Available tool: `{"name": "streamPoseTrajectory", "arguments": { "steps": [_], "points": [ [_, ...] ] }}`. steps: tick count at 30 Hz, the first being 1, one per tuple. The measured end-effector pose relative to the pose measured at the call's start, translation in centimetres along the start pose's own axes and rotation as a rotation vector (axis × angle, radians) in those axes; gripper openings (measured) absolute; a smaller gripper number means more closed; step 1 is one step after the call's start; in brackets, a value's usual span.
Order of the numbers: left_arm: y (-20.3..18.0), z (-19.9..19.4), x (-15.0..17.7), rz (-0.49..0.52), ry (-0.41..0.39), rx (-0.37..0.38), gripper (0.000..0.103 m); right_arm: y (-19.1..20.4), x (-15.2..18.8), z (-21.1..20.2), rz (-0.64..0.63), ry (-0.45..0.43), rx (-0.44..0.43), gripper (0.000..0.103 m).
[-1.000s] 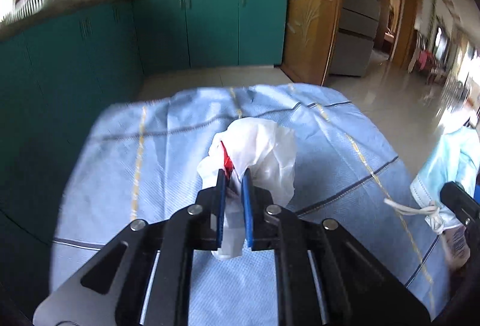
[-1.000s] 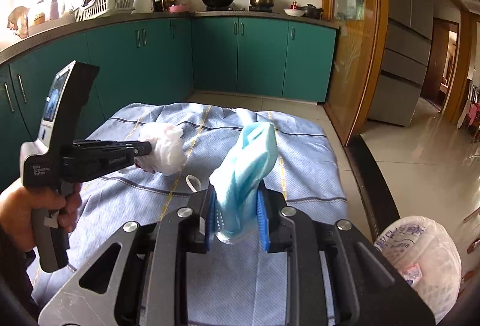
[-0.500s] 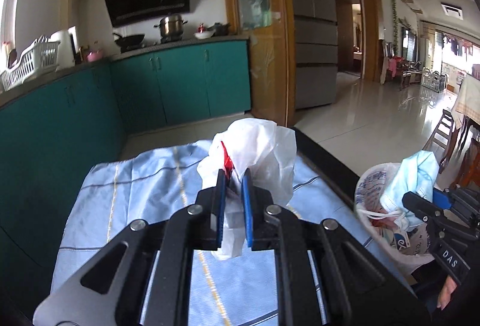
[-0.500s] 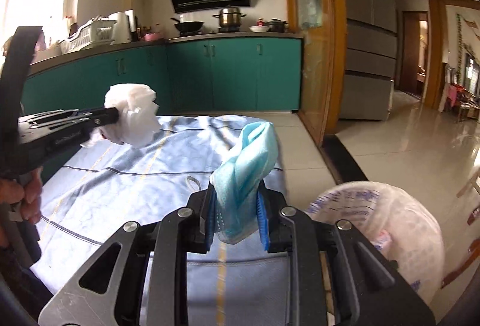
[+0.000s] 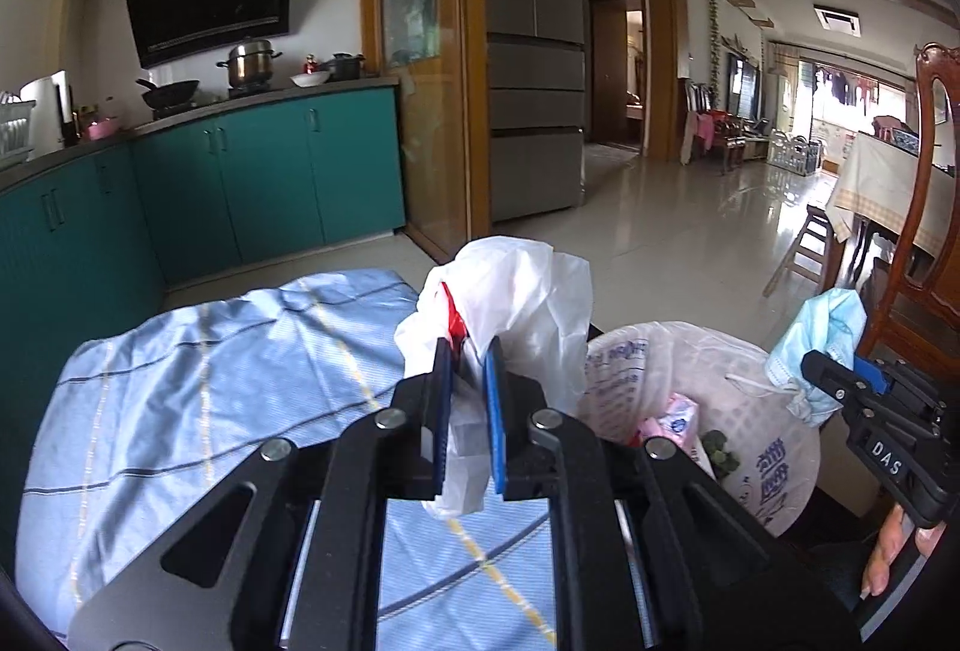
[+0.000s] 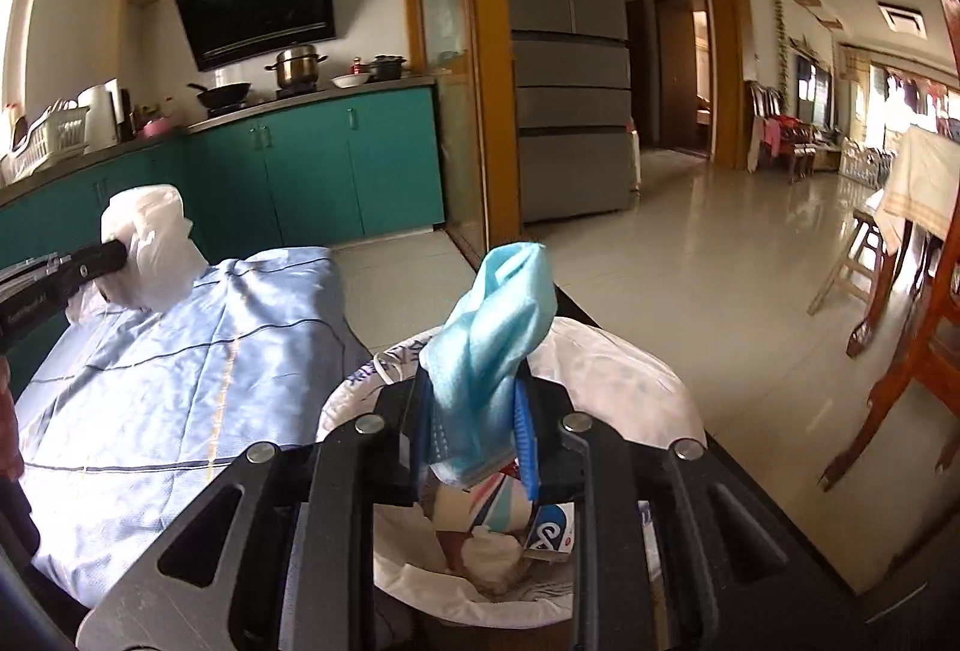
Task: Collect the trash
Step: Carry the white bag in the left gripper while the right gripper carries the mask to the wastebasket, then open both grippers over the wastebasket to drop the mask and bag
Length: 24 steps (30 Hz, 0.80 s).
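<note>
My left gripper [image 5: 467, 351] is shut on a crumpled white plastic bag [image 5: 516, 291] with a red streak, held above the right edge of the blue checked cloth [image 5: 198, 399]. My right gripper [image 6: 474, 393] is shut on a light blue face mask [image 6: 492, 333] and holds it over the open trash bin lined with a white printed bag [image 6: 630, 369]. The bin [image 5: 762, 447] lies right of my left gripper and holds wrappers and paper. The right gripper with the mask [image 5: 822, 333] shows at the right of the left wrist view; the white bag [image 6: 150, 243] shows at the left of the right wrist view.
Teal kitchen cabinets [image 5: 270, 183] run along the back and left. A grey fridge [image 6: 570, 111] stands behind a wooden door frame. A wooden chair [image 6: 918, 339] stands right of the bin. Tiled floor [image 6: 720, 255] stretches toward the dining room.
Both grippers have lifted and swung right from over the cloth toward the bin. The mask now hangs over the bin's opening. Both grips are unchanged.
</note>
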<state>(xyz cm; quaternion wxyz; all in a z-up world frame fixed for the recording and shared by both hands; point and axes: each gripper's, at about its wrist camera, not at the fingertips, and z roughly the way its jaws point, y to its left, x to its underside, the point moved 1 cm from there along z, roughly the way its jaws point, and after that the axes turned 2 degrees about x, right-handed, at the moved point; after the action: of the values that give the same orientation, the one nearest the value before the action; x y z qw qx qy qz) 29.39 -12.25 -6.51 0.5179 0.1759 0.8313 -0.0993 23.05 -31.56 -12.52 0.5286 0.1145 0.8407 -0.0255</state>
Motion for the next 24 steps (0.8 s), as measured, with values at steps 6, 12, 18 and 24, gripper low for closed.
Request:
{"name": "streamPoseTrajectory", "arguments": {
  "steps": [6, 12, 18, 24],
  "points": [
    [-2.4, 2.0, 0.3, -0.002, 0.020, 0.041, 0.012, -1.6, 1.0, 2.3, 0.012, 0.049, 0.038, 0.024],
    [-3.7, 3.0, 0.7, -0.001, 0.030, 0.071, 0.012, -3.0, 3.3, 4.5, 0.088, 0.057, 0.032, 0.024],
    [-4.6, 3.7, 0.9, 0.008, 0.042, 0.084, 0.012, -3.5, 3.5, 4.1, 0.115, 0.000, -0.018, 0.024],
    [-5.1, 4.1, 0.9, 0.020, 0.048, 0.103, 0.012, -3.6, 3.6, 3.6, 0.100, -0.003, 0.001, 0.031]
  ]
}}
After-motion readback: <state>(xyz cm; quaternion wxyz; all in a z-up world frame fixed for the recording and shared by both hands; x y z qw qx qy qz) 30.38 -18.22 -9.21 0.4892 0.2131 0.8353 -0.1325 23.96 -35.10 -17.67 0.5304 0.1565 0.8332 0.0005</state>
